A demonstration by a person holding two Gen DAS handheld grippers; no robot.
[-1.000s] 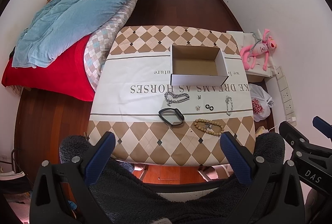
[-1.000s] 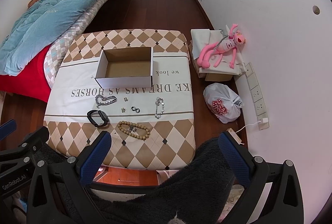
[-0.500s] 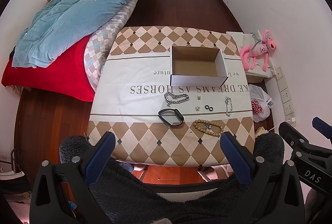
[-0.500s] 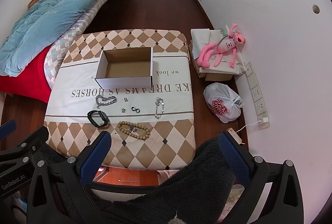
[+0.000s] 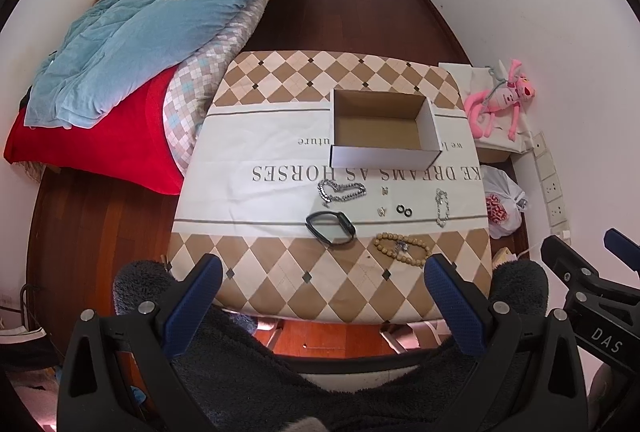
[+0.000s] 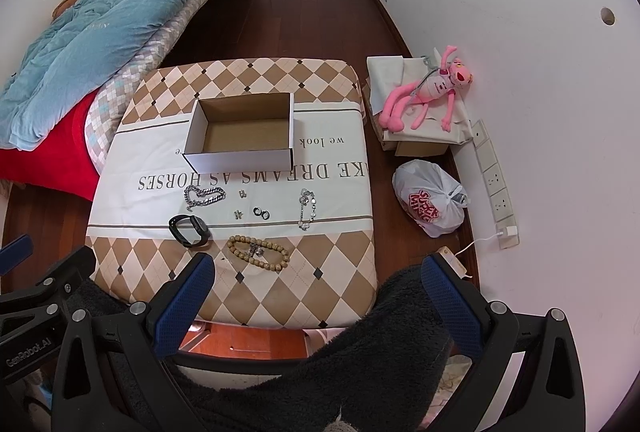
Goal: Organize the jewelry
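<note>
— Both claws hang back from the near edge of the tabletop (image 5: 280, 136), released, nothing between the blue ridged pads. The left claw (image 5: 322, 294) sits over the near left part, the right claw (image 6: 318, 294) over the near right corner.

— And the jewelry?

— All loose on the printed cloth, in front of the open cardboard box (image 5: 384, 130), which is bare inside. Chunky silver chain (image 5: 342, 191) nearest the box's front wall, black band (image 5: 331, 227) just toward the near edge from it, wooden bead bracelet (image 5: 400, 249) closest to us, thin sparkly bracelet (image 5: 441, 207) toward the right edge. Two dark rings (image 5: 404, 210) lie between.

— Those little bits beside the rings?

— Too small to tell; maybe earrings (image 5: 383, 201).

— Anything one camera catches alone?

— The right one shows the whole plastic bag (image 6: 432, 198) and a charger plugged into the wall strip; the left one cuts the bag partly off behind the tabletop but shows more of the blue quilt (image 5: 160, 20). Fuzzy dark sleeves hide the near floor in both.
</note>
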